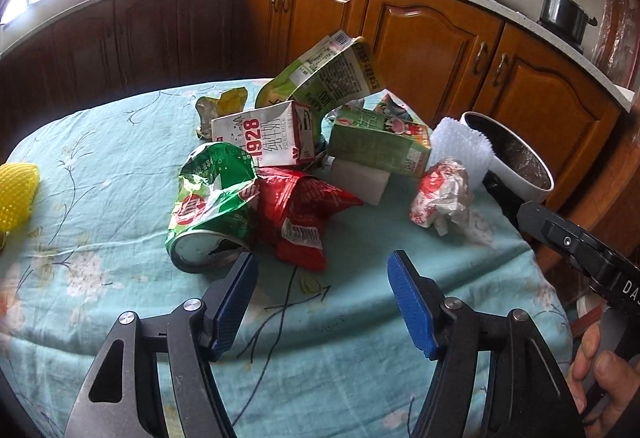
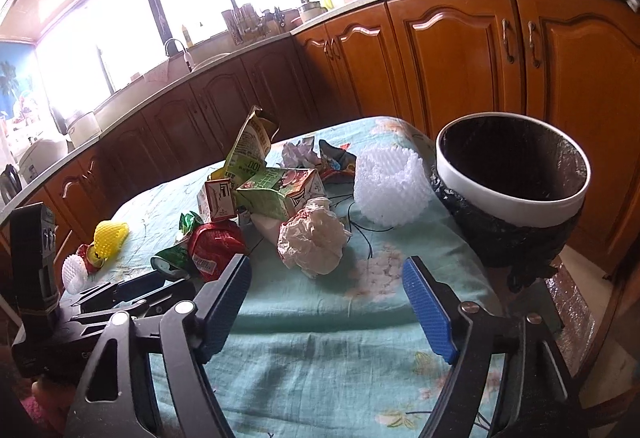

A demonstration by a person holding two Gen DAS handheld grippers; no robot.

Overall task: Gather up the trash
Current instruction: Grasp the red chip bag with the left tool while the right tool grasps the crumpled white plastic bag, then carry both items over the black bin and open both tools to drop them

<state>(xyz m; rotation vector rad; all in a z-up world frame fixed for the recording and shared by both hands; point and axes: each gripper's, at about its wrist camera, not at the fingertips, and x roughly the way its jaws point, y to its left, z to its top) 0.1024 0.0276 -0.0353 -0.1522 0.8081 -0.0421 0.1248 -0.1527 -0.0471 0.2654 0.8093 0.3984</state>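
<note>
A heap of trash lies mid-way on the cloth-covered table (image 1: 100, 165): the crushed green can (image 1: 208, 209) at front left, touching the red foil wrapper (image 1: 304, 213) on its right, with the white 1928 milk carton (image 1: 264, 137) behind them and the green juice carton (image 1: 380, 141) to that carton's right, resting on a white foam block (image 1: 360, 179). Right of the heap lies the crumpled paper wad (image 2: 312, 242), the white foam net sleeve (image 2: 390, 189) behind it. The black-lined white bin (image 2: 516, 189) stands at the table's right edge; the yellow foam net (image 1: 16, 193) lies well apart at far left.
</note>
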